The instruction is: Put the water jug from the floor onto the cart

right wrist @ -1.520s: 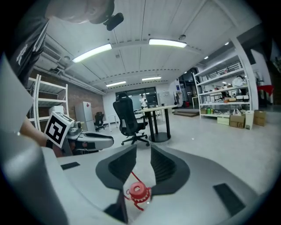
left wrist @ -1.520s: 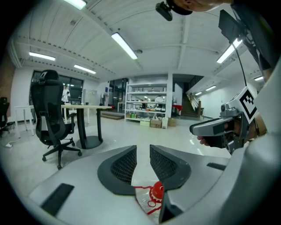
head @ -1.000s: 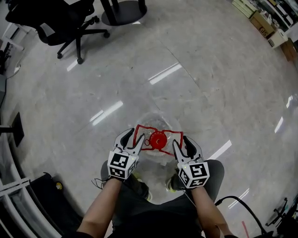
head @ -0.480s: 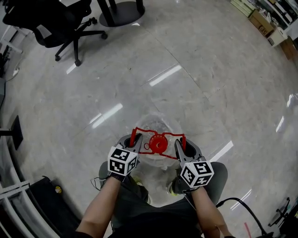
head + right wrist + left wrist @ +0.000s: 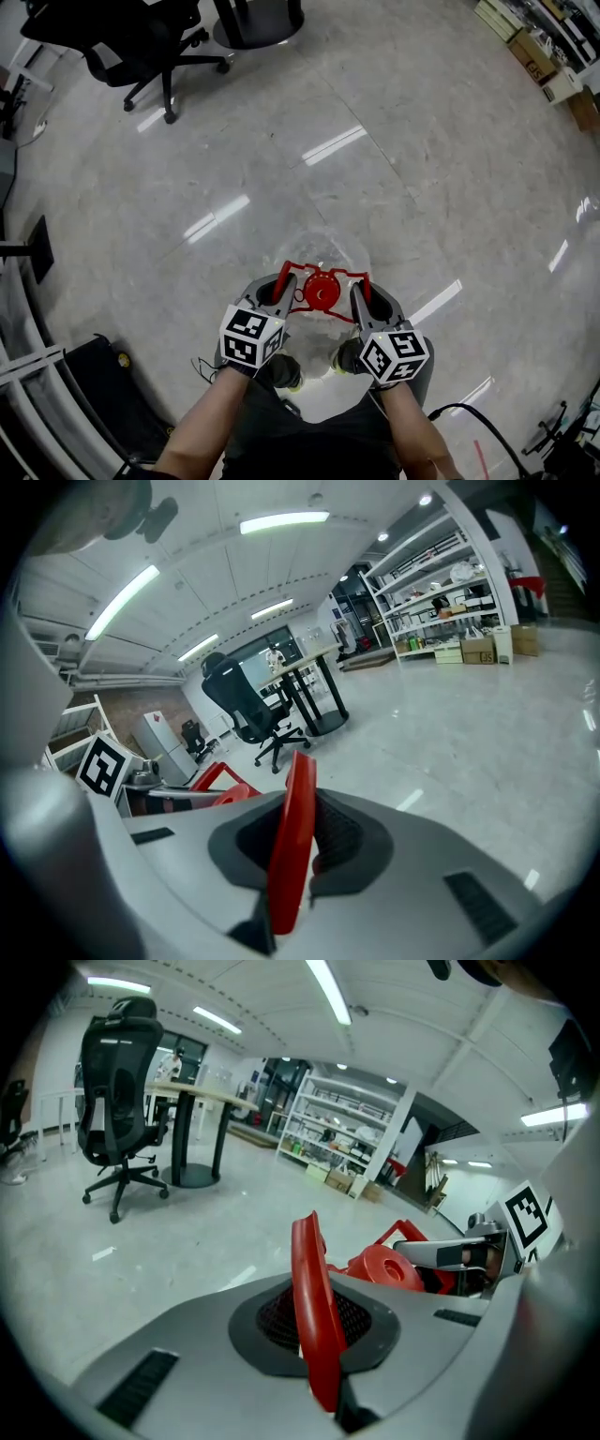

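jug (image 5: 321,292) body faint, chair (image 5: 105,28) cropped at top

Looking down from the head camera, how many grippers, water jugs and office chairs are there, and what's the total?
Grippers: 2 (left gripper, right gripper)
Water jug: 1
Office chair: 1
Total: 4
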`<state>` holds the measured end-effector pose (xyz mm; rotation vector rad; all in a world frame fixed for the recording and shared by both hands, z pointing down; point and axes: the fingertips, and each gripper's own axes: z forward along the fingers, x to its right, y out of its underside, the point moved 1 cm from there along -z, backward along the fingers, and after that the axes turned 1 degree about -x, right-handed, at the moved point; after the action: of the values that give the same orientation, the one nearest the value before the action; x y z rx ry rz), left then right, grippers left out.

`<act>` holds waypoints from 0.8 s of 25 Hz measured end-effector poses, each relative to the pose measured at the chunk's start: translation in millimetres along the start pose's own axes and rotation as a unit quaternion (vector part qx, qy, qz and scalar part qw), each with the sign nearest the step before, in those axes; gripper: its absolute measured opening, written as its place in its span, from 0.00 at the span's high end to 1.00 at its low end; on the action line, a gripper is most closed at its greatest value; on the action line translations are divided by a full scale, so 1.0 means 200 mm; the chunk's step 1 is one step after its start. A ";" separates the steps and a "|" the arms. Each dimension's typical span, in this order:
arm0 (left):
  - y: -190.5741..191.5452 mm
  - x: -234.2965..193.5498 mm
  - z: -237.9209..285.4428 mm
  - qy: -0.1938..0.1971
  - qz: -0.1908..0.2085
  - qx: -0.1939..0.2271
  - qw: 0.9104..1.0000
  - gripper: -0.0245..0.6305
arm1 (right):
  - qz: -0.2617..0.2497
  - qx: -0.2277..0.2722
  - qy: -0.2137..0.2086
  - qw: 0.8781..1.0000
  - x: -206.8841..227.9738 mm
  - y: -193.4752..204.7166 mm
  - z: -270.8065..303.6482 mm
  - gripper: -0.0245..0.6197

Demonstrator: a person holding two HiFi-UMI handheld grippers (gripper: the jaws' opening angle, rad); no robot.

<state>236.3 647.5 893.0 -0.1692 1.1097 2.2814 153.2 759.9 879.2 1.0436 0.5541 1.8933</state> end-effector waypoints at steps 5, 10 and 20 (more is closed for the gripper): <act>-0.35 0.23 -0.51 -0.005 -0.012 0.015 1.000 0.96 | 0.001 -0.004 -0.013 1.000 -0.38 -0.38 -0.37 0.88; -0.79 0.46 -1.13 -0.031 -0.001 0.052 0.998 0.96 | -0.021 0.013 -0.047 0.999 -0.83 -0.86 -0.78 0.88; -1.18 0.45 -2.17 -0.121 0.001 0.149 0.981 0.96 | -0.069 0.053 -0.165 0.982 -1.76 -1.33 -1.11 0.88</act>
<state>235.5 475.0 421.4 0.2219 1.3003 2.0391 187.5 600.7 412.9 1.3228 0.5231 1.5409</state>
